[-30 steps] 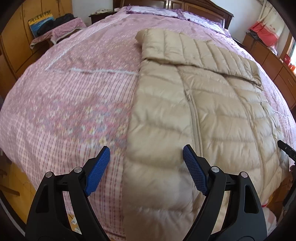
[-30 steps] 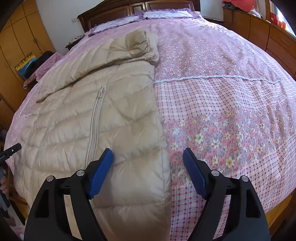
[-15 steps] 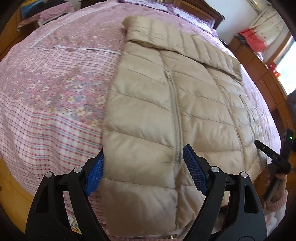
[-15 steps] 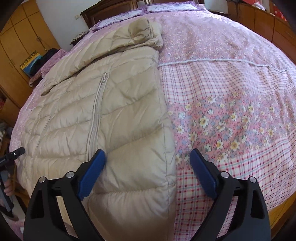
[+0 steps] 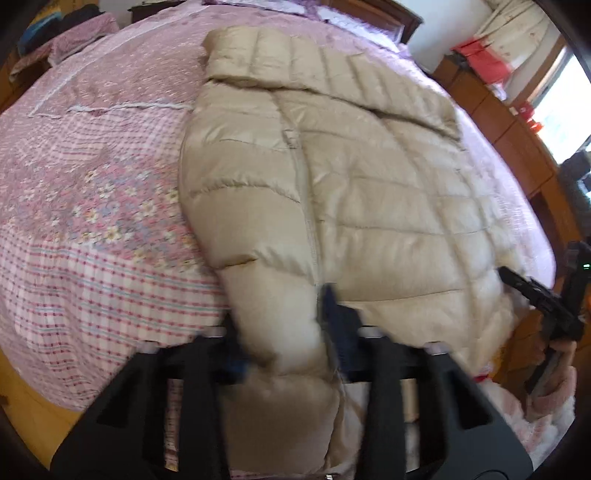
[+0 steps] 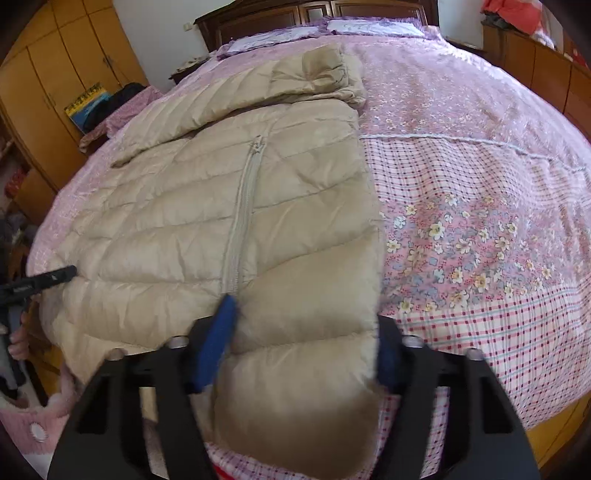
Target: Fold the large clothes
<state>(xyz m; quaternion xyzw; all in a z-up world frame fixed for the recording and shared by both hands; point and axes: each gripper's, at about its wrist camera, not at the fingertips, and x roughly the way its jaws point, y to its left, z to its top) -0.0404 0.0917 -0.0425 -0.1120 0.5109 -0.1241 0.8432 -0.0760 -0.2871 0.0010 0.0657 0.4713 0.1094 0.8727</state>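
Note:
A beige puffer jacket [image 5: 369, 192] lies zipped and flat on the pink patterned bedspread [image 5: 92, 221], hem toward me, with a sleeve folded across its top. My left gripper [image 5: 284, 343] is closing on the hem's left corner, and padded fabric bulges between its blue pads [image 5: 338, 325]. In the right wrist view the jacket [image 6: 229, 206] fills the left half of the bed. There my right gripper [image 6: 301, 350] is closing on the hem's right corner, its blue pads [image 6: 216, 343] squeezing the puffed fabric. Each gripper shows at the edge of the other's view.
The bed's foot edge is just below both grippers. A dark wooden headboard [image 6: 317, 14] and pillows stand at the far end. Yellow wardrobes [image 6: 55, 85] and a pile of clothes [image 6: 110, 107] are on one side, wooden cabinets [image 5: 517, 122] on the other. A hand in a pink fuzzy sleeve [image 5: 554, 384] shows.
Both grippers moved in over the jacket's hem corners and tipped down. Their jaws, wide open before, have closed in on the padded fabric.

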